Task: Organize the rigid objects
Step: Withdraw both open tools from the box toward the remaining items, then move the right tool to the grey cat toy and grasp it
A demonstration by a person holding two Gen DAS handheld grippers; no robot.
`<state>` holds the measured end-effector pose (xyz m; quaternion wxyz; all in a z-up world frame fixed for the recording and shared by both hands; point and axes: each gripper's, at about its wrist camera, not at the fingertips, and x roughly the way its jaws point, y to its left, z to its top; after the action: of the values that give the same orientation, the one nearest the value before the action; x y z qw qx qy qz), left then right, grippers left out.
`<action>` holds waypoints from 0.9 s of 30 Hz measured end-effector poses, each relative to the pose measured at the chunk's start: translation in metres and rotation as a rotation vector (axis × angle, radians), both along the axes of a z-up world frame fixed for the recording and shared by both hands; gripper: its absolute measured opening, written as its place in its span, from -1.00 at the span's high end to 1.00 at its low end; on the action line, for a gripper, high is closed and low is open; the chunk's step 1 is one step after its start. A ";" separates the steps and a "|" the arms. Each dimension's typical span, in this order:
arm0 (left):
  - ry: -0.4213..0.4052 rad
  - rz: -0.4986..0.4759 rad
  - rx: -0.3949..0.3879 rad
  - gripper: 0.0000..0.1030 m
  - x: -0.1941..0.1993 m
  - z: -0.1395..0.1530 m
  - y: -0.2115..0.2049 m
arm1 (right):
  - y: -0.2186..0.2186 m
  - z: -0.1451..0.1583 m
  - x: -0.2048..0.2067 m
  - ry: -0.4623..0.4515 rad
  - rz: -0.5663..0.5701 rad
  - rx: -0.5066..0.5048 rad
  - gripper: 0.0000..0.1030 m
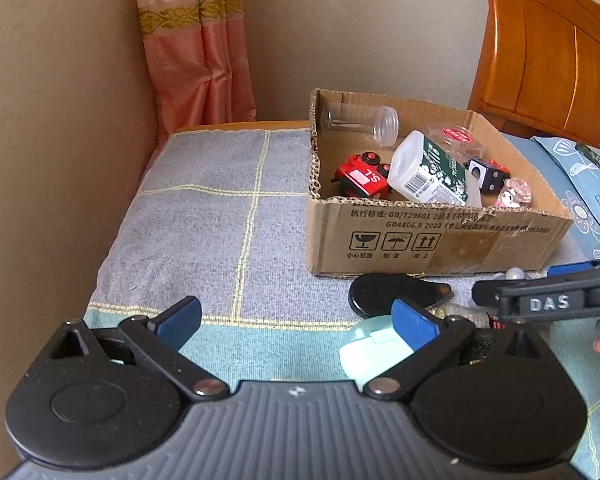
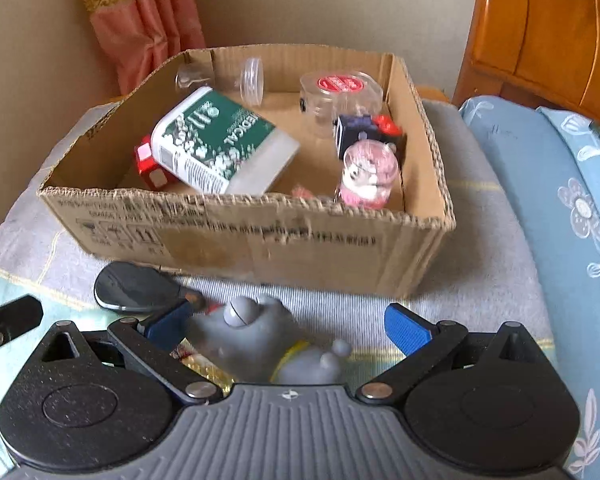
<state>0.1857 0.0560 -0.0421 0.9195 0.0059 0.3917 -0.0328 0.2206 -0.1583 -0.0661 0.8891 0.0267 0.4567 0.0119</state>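
Note:
A cardboard box (image 1: 440,236) (image 2: 260,240) sits on the blanket. In it lie a white bottle with a green label (image 1: 428,176) (image 2: 220,144), a red toy vehicle (image 1: 364,178) (image 2: 150,168), a clear jar (image 1: 360,120) (image 2: 252,80), a clear tub with a red lid (image 2: 340,92), a black cube (image 2: 360,128) and a pink doll globe (image 2: 368,174). My right gripper (image 2: 292,324) is open around a grey toy figure (image 2: 260,336) on the bed. My left gripper (image 1: 296,320) is open and empty. A black oval object (image 1: 384,290) (image 2: 136,286) and a pale green case (image 1: 372,348) lie before the box.
A wooden headboard (image 1: 548,40) stands at the right, with blue flowered pillows (image 2: 560,208) below it. A pink curtain (image 1: 196,52) hangs in the corner by the wall. Bare blanket (image 1: 204,220) lies left of the box.

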 end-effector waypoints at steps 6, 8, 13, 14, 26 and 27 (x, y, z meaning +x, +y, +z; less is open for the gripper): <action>0.014 -0.005 0.001 -0.96 0.001 -0.004 0.001 | -0.028 0.004 -0.022 -0.008 0.037 0.097 -1.00; 0.013 -0.005 -0.005 -0.96 0.000 -0.003 0.001 | -0.036 0.006 -0.029 -0.003 0.057 0.133 -1.00; 0.006 -0.019 -0.014 -0.96 -0.001 -0.002 -0.001 | -0.051 0.012 -0.052 -0.008 0.105 0.145 -1.00; 0.005 -0.026 -0.015 -0.96 -0.001 -0.001 -0.002 | -0.051 0.013 -0.056 -0.009 0.113 0.139 -1.00; -0.006 -0.280 0.034 -0.96 -0.021 -0.004 -0.005 | -0.059 -0.005 -0.089 -0.037 0.333 0.029 -1.00; -0.004 -0.295 0.035 -0.96 -0.023 -0.005 -0.004 | -0.059 -0.007 -0.088 -0.028 0.348 0.038 -1.00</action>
<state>0.1631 0.0517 -0.0474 0.9053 0.0794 0.3853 -0.1605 0.1331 -0.2175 -0.0731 0.8792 -0.0363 0.4419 0.1746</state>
